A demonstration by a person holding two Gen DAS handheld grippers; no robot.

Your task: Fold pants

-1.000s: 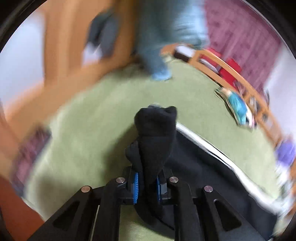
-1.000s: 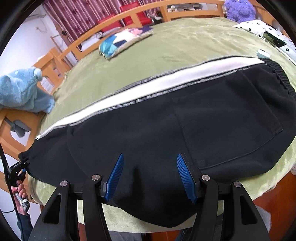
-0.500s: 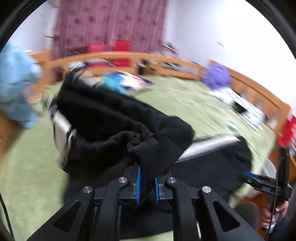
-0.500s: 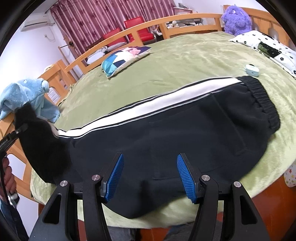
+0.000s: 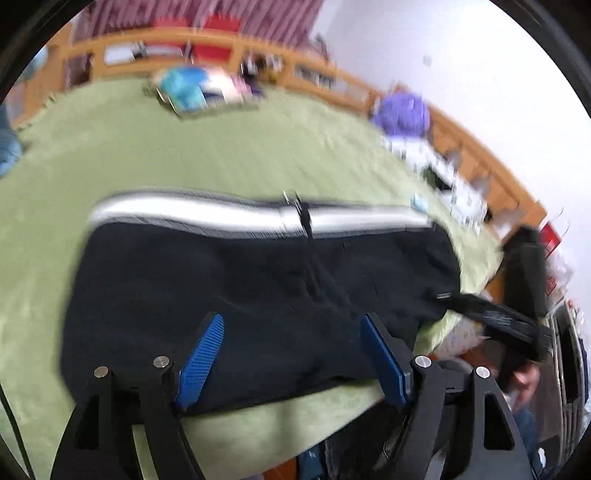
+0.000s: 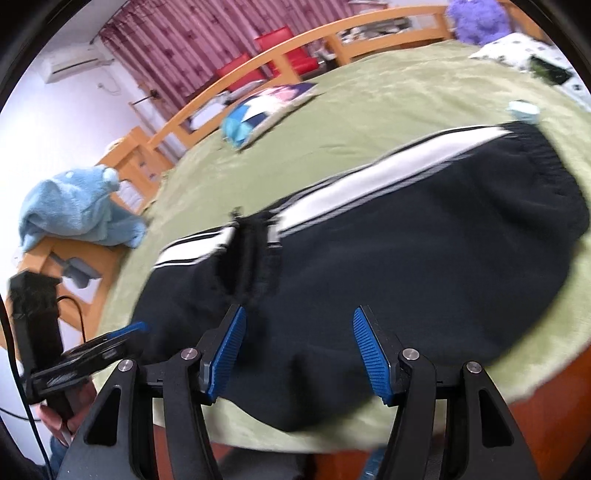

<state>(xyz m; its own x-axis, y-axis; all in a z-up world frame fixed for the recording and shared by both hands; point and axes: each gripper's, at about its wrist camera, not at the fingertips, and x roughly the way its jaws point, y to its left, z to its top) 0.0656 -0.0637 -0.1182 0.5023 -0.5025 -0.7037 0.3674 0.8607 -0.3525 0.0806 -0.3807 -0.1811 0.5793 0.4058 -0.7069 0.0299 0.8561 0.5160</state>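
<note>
Black pants (image 5: pixel 258 288) with a white side stripe (image 5: pixel 229 216) lie folded in half on the green bed cover (image 5: pixel 184 147). The leg cuff lies on top near the middle (image 6: pixel 251 251); the waistband (image 6: pixel 554 177) is at the right. My left gripper (image 5: pixel 291 354) is open and empty above the near edge of the pants. My right gripper (image 6: pixel 295 350) is open and empty over the near edge of the pants (image 6: pixel 406 266). The left gripper also shows in the right wrist view (image 6: pixel 107 347), the right gripper in the left wrist view (image 5: pixel 498 317).
A patterned pillow (image 6: pixel 266 107) lies at the far side of the bed. A blue plush toy (image 6: pixel 74 206) sits on a wooden stand at the left. A purple plush (image 6: pixel 476 18) and a white patterned cloth (image 6: pixel 532 55) are at the far right. A wooden rail (image 6: pixel 258 62) rings the bed.
My left gripper carried the leg end over onto the upper part of the pants, let go of it, opened and pulled back to the near edge. The right gripper stayed open.
</note>
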